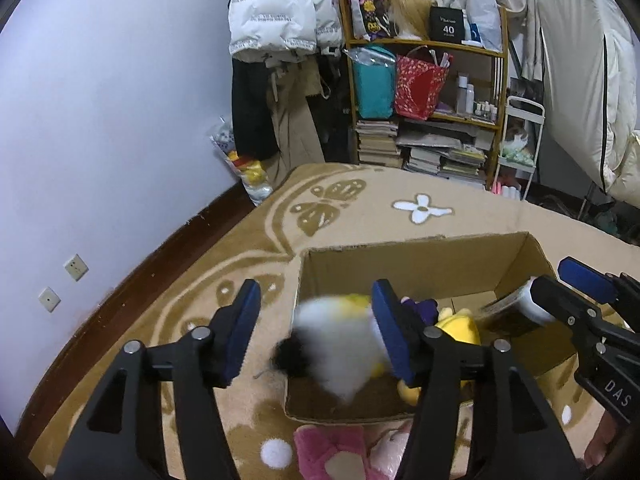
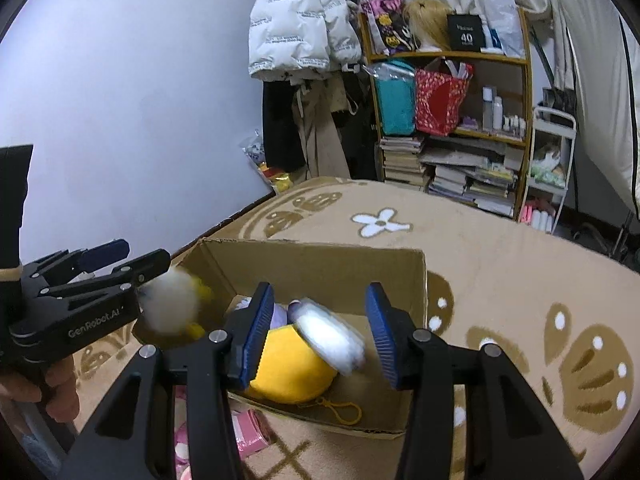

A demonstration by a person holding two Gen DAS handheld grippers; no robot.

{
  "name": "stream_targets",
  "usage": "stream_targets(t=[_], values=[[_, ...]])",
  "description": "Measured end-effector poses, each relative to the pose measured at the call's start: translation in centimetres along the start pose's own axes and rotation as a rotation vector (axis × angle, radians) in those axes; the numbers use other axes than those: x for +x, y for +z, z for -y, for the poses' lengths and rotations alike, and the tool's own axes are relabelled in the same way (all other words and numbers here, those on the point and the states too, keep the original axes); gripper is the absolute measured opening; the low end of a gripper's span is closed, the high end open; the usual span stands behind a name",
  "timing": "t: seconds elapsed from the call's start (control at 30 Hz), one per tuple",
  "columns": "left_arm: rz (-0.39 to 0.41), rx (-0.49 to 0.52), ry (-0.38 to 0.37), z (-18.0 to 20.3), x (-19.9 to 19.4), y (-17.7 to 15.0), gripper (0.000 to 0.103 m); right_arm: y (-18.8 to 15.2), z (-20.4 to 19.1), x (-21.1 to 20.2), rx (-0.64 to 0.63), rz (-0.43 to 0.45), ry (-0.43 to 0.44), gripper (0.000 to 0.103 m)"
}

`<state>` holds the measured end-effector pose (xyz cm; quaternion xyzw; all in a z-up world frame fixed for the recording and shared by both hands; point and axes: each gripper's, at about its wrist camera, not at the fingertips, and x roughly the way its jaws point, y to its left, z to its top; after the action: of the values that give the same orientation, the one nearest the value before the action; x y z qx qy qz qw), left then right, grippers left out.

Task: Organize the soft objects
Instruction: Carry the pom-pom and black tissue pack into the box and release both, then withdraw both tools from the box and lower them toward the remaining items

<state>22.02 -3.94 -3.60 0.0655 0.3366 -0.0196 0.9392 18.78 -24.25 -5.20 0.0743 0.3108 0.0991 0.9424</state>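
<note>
An open cardboard box stands on the carpet. Inside lie a yellow plush and a purple one. My left gripper is open above the box's left rim; a blurred white, yellow and black plush is in mid-air between its fingers, loose; it also shows in the right wrist view. My right gripper is open over the box, with a blurred white soft object falling between its fingers. The right gripper also shows in the left wrist view.
Pink soft items lie on the carpet in front of the box. A wooden shelf with bags and stacked books stands behind, with hanging coats to its left. A bag of toys leans on the wall.
</note>
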Motion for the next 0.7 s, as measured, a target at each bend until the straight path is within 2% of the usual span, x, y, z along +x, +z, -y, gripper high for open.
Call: stream_targets(t=[0.03, 0.1, 0.13, 0.3, 0.5, 0.7], values=[[-0.003, -0.002, 0.002, 0.0, 0.1, -0.1, 0.073, -0.1, 0.1, 0.1, 0.004, -0.006, 0.001, 0.052], [-0.004, -0.009, 0.013, -0.1, 0.1, -0.2, 0.079, -0.2, 0.2, 0.2, 0.006, -0.011, -0.003, 0.068], [-0.006, -0.014, 0.016, -0.2, 0.0, -0.2, 0.083, -0.2, 0.1, 0.0, 0.005, -0.008, -0.006, 0.071], [-0.027, -0.035, 0.042, -1.0, -0.4, -0.6, 0.099, -0.4, 0.1, -0.9, 0.013, 0.001, -0.036, 0.103], [-0.02, -0.078, 0.05, -2.4, -2.0, -0.8, 0.102, -0.4, -0.2, -2.8, 0.018, 0.014, -0.058, 0.103], [-0.038, -0.062, 0.034, -3.0, -4.3, -0.9, 0.102, -0.4, -0.6, -5.2, 0.034, 0.009, -0.09, 0.103]])
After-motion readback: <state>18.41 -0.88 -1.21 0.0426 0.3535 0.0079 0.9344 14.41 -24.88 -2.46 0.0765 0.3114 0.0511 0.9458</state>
